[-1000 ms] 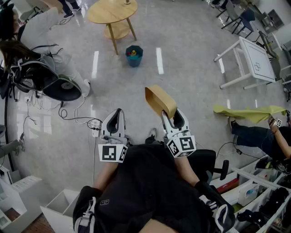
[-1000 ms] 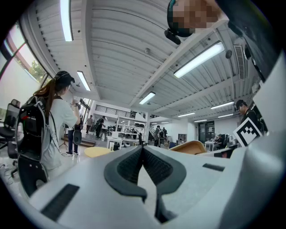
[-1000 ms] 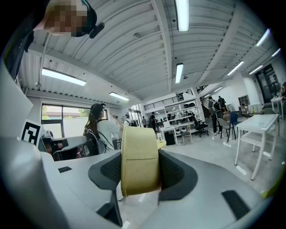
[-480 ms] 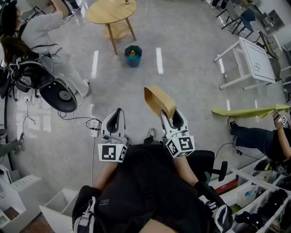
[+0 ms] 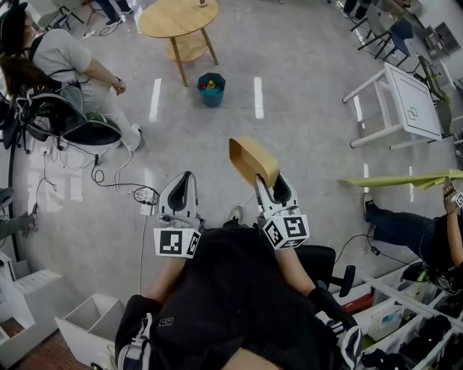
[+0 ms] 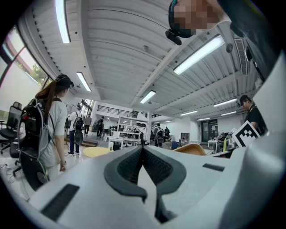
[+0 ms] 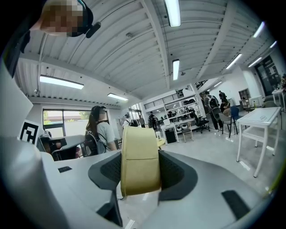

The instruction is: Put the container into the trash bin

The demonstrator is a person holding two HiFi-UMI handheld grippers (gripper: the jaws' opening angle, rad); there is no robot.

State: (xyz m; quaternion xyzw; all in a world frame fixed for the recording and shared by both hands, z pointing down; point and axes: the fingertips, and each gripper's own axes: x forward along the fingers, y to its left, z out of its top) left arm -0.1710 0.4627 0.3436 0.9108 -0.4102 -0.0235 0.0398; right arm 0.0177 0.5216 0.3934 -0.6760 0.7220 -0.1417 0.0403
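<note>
Tan container [image 5: 253,160] still clamped in right gripper [image 5: 268,186], trash bin [image 5: 212,89] well ahead on the floor [image 5: 311,108].
Vs a second ago: seated person [image 5: 72,65] at upper left has swivelled the chair [image 5: 87,134] round (load and grip unchanged). Right jaws stand wide, pads pressed on both sides of the container, held up in the air; can't see inside it. The blue bin sits beside a round wooden table [image 5: 178,17], small coloured bits in it, head view only. Left gripper view: left gripper [image 5: 187,184] jaws closed together, nothing between.
</note>
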